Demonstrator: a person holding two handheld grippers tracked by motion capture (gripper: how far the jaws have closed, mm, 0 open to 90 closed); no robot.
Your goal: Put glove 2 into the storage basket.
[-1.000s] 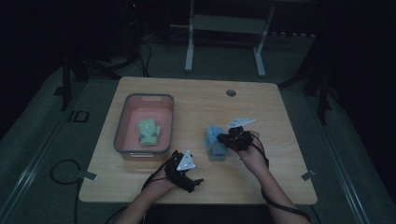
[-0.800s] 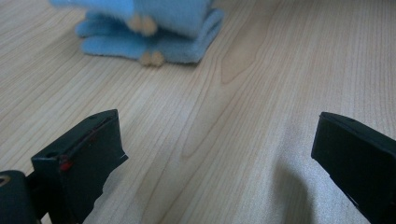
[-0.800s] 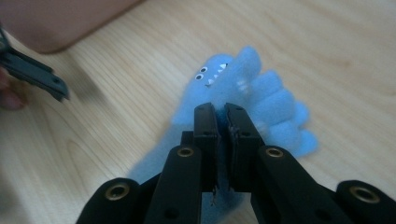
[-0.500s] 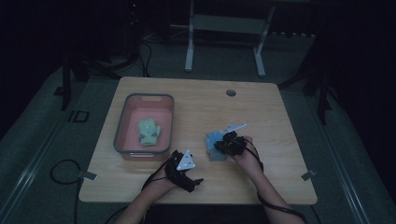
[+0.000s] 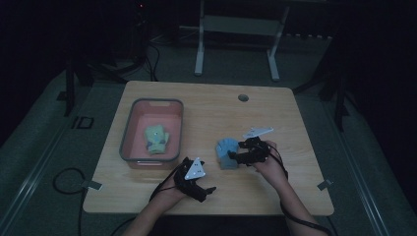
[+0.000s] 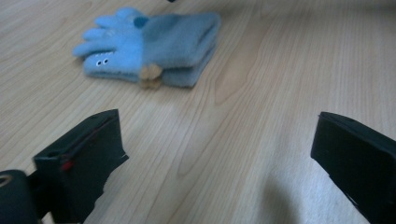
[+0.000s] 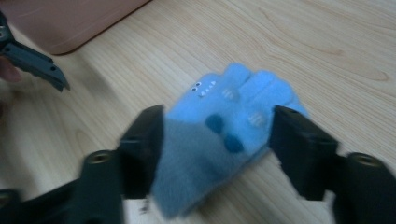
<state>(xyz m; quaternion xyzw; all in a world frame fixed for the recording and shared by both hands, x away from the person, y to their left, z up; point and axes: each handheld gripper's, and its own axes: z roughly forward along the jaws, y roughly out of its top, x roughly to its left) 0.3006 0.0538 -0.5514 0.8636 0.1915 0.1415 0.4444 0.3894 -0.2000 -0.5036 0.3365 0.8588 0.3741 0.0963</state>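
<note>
A blue glove (image 5: 226,153) with small eyes and dark spots lies flat on the wooden table (image 5: 206,110), right of centre. My right gripper (image 5: 235,157) is at its cuff end; the jaws have just been opening and now stand open on either side of the glove (image 7: 224,135), no longer clamping it. My left gripper (image 5: 207,191) rests near the front edge, open and holding nothing. In the left gripper view the glove (image 6: 154,46) lies folded ahead of the wide-apart jaws. A green glove (image 5: 156,139) sits in the pink tub (image 5: 127,137).
The pink tub stands at the table's left half, its corner (image 7: 70,23) just beyond the blue glove. A round hole (image 5: 243,97) is near the far edge. A metal stand (image 5: 236,24) is on the floor behind the table. The room around is dark.
The right gripper came down and toward the front edge with the blue glove, then its jaws opened and the glove now lies on the table. The left gripper has stayed put.
</note>
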